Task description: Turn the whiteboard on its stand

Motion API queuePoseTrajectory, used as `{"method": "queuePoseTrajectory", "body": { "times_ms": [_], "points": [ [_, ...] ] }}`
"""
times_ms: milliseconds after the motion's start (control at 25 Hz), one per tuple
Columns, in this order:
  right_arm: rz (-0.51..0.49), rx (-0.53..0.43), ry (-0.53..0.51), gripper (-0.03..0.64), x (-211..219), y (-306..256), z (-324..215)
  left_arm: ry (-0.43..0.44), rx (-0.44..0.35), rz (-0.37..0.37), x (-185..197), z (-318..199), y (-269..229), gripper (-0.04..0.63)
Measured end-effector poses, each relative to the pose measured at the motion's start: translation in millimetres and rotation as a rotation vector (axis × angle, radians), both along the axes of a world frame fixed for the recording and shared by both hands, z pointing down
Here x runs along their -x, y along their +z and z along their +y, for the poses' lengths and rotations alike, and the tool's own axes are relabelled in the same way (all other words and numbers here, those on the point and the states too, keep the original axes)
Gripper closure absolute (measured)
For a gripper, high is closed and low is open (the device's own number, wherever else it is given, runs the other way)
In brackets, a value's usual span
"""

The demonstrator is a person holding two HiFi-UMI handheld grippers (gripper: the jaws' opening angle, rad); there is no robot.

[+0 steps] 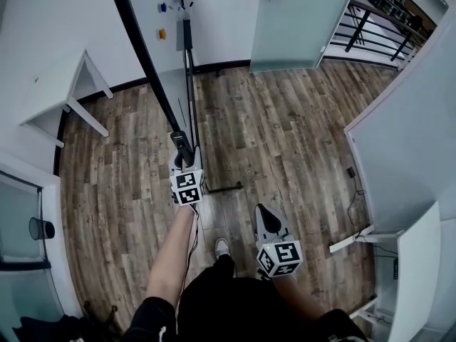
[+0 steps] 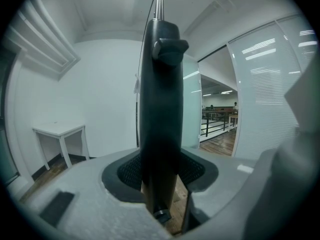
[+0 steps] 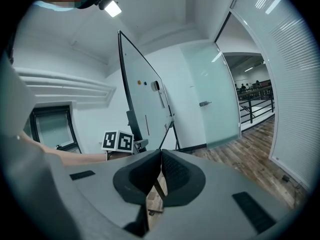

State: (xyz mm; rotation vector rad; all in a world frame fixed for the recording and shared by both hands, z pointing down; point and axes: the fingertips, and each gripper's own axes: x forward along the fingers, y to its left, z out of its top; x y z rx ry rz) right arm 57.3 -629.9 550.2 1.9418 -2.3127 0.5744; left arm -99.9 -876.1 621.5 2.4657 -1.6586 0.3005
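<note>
The whiteboard (image 1: 162, 52) hangs tilted on its stand (image 1: 187, 70), with small magnets on its white face. Its black frame edge (image 1: 142, 55) runs down to my left gripper (image 1: 182, 144), which is shut on that edge. In the left gripper view the dark edge (image 2: 160, 109) fills the gap between the pads of the left gripper (image 2: 160, 184). My right gripper (image 1: 265, 216) hangs lower, near the person's shoe and apart from the board, shut and holding nothing. In the right gripper view the pads of the right gripper (image 3: 160, 176) meet, and the whiteboard (image 3: 142, 99) rises beyond them.
The stand's foot (image 1: 221, 189) lies on the wood floor. A white table (image 1: 68, 102) stands by the left wall. A frosted glass door (image 1: 299, 20) and a black railing (image 1: 377, 27) are at the back. A white desk (image 1: 417, 276) and a cable (image 1: 354, 184) are on the right.
</note>
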Motion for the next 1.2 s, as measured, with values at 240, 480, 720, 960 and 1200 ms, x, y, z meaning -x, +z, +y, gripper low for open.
{"method": "queuePoseTrajectory", "body": {
  "times_ms": [240,480,720,960,1200],
  "points": [
    [0.007,-0.003,-0.011,0.604,0,1,21,-0.007,0.007,0.002,12,29,3,0.413],
    [0.009,-0.001,-0.017,0.604,-4,2,46,-0.016,0.003,0.0,24,66,4,0.413],
    [0.01,-0.009,-0.032,0.604,-8,1,71,-0.027,0.0,-0.002,32,108,4,0.413],
    [0.013,-0.017,-0.052,0.604,-5,-1,104,-0.004,0.02,-0.011,27,142,7,0.412],
    [0.005,-0.018,-0.054,0.604,-5,-1,138,-0.012,0.024,-0.018,-3,188,8,0.413]
  ]
}}
